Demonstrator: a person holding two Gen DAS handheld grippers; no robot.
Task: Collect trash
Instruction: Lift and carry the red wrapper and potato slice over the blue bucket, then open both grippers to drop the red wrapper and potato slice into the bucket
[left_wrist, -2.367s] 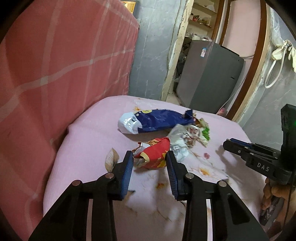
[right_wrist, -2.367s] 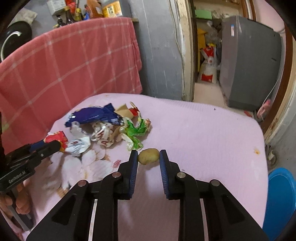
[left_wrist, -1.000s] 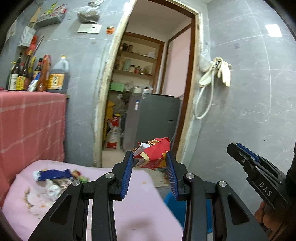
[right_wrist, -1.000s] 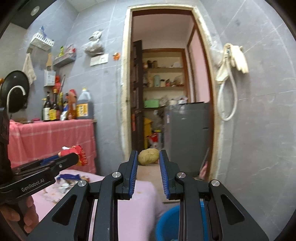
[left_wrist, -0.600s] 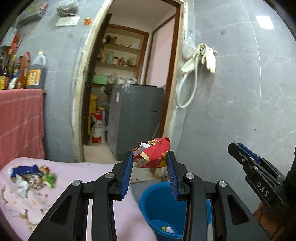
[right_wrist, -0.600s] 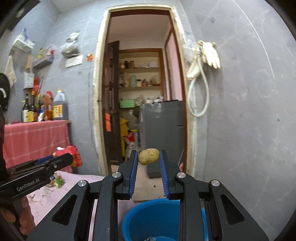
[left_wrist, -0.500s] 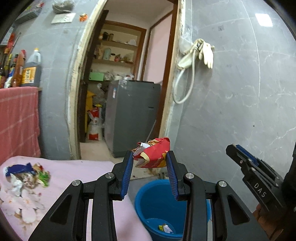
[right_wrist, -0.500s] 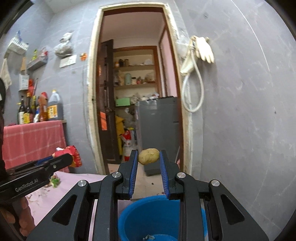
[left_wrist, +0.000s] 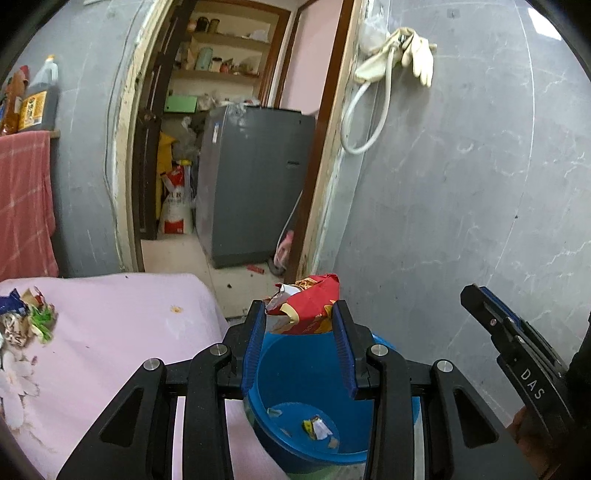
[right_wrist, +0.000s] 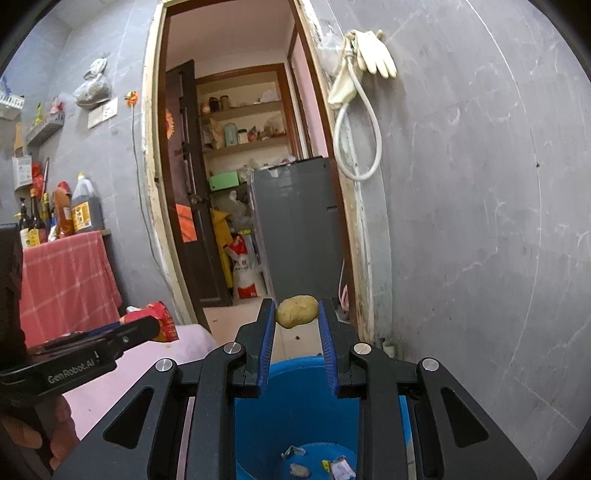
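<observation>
Looking along the left wrist view, a crumpled red snack wrapper (left_wrist: 308, 308) is being gripped between the blue pads of the left gripper (left_wrist: 300, 314), which are pressing on both of its sides. The wrapper is being held above the near rim of a blue bucket (left_wrist: 295, 365) standing on the floor just beside the pink-covered table (left_wrist: 110, 332). A few scraps are lying on the bucket's bottom. More wrappers (left_wrist: 26, 314) are lying on the table's far left edge, uncollected. The right gripper (left_wrist: 480, 299) is being seen from the side at the right edge; its jaw state cannot be told from this view. In the right wrist view, a small yellowish lump (right_wrist: 297, 311), resembling a potato or a crumpled ball, is being clamped between the pads of the right gripper (right_wrist: 297, 314), and the bucket (right_wrist: 295, 380) is being seen directly below and ahead of it. The left gripper (right_wrist: 147, 326) is being seen at the left with the red wrapper (right_wrist: 162, 317) at its tip. The step in hand is judged to be the carry to the bucket, with release not yet done. The next move is judged to call for both loads being centred over the bucket's mouth, then the jaws being opened; the light wrapper may be clinging to a pad or drifting past the rim.
</observation>
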